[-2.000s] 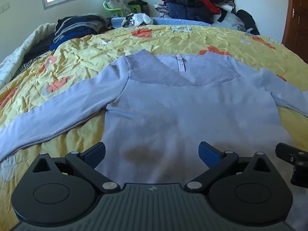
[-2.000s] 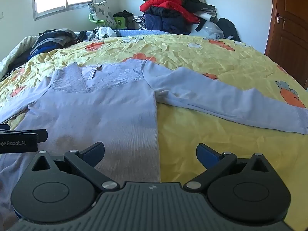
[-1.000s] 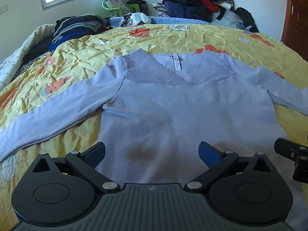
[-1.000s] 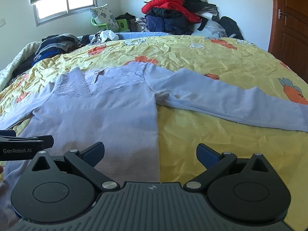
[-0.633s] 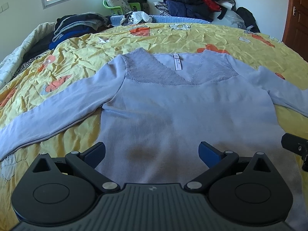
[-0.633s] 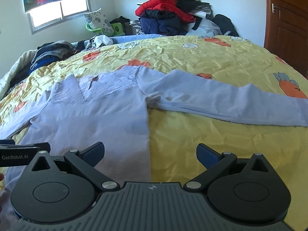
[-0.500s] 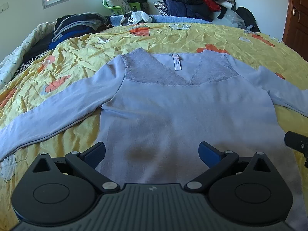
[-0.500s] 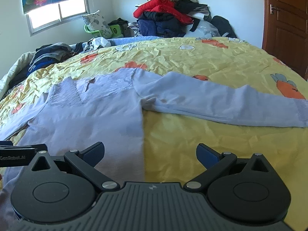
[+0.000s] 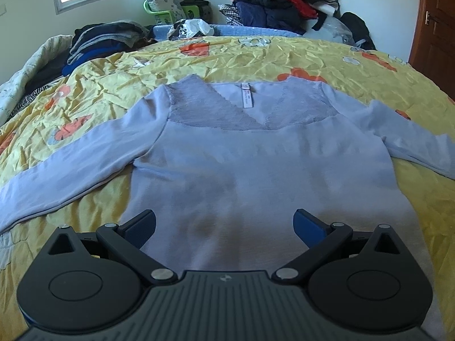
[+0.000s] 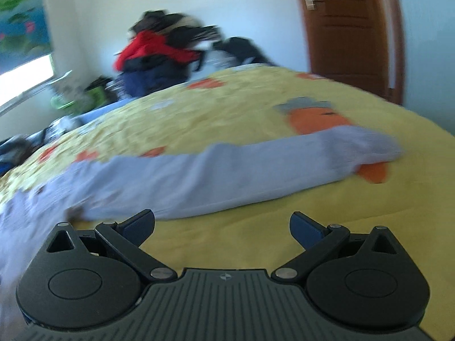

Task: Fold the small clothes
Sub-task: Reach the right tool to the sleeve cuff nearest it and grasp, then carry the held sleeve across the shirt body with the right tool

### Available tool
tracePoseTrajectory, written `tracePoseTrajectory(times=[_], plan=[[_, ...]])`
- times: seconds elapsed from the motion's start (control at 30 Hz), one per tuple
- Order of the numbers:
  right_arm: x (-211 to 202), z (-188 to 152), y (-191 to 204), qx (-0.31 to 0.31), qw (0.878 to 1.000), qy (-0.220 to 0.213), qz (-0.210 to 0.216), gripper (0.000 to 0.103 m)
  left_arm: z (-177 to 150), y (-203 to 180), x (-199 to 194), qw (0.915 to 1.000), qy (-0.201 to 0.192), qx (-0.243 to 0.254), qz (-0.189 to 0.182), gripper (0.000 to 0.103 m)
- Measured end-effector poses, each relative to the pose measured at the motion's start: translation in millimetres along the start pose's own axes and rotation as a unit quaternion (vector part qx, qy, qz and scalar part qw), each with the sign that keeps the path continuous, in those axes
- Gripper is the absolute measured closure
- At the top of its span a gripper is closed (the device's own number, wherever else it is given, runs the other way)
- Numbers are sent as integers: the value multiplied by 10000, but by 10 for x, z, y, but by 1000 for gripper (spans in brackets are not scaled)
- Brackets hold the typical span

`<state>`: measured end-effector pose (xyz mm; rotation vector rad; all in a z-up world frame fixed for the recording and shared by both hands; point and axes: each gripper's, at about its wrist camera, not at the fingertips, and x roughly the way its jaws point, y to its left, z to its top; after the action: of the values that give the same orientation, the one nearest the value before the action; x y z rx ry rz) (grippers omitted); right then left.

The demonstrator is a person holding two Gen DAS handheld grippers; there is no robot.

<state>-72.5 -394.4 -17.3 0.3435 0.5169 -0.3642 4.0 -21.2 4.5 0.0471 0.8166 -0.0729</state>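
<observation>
- Right claw (image 10: 221, 224): over the last 0.5 s its view has swung rightward, away from the body of the lilac top (image 9: 256, 164) and onto the right sleeve (image 10: 227, 170); heavy motion blur shows the turn is in progress. Jaws spread wide, grasping nothing.
- Left claw (image 9: 224, 224): view almost unchanged over 2 s; it hovers near the hem, centred on the torso. Jaws released, nothing between them.
- Lilac top: lies flat, front up, on the yellow bedspread (image 9: 256, 56), neckline away from the camera, left sleeve (image 9: 71, 170) and right sleeve both stretched outward. No fold is made yet.
- The right claw is no longer visible at the edge of the left wrist view.
- Reading: the turn suggests the right sleeve is the first part to be taken, probably near the cuff (image 10: 378, 145), and laid across the torso.
</observation>
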Motion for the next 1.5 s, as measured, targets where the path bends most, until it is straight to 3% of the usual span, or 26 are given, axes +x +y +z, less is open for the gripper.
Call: tracePoseTrajectory(times=[0.13,0.27,0.63,0.73,0.83,0.9,0.93,1.13,1.5], plan=[[84,19,-357,403,9989,29,-248,2,30,-54,35,10000,-4,62,2,0],[183,25,-509,546,9982,-37,-229,4,53,-104,68,9999,-13,142,-6,0],[562,271,-811,1397,9881,-574,281,13,105,-165,150,9996,17,249,124,0],[689,354,-908,1716,9823,-672,343,27,118,-140,183,9997,67,210,142,0],[812,406,-1016,2101,9747,-668,360,55,135,-114,211,9996,92,202,164,0],[884,423,-1071,2321,9703,-605,308,84,149,-95,218,9996,79,191,190,0],[909,418,-1087,2390,9689,-566,293,87,153,-88,218,9996,76,186,201,0],[884,447,-1013,2412,9672,-655,446,90,195,-35,245,9992,51,200,334,0],[881,643,-70,1870,9667,-346,1712,90,258,173,324,9988,69,-36,482,0]])
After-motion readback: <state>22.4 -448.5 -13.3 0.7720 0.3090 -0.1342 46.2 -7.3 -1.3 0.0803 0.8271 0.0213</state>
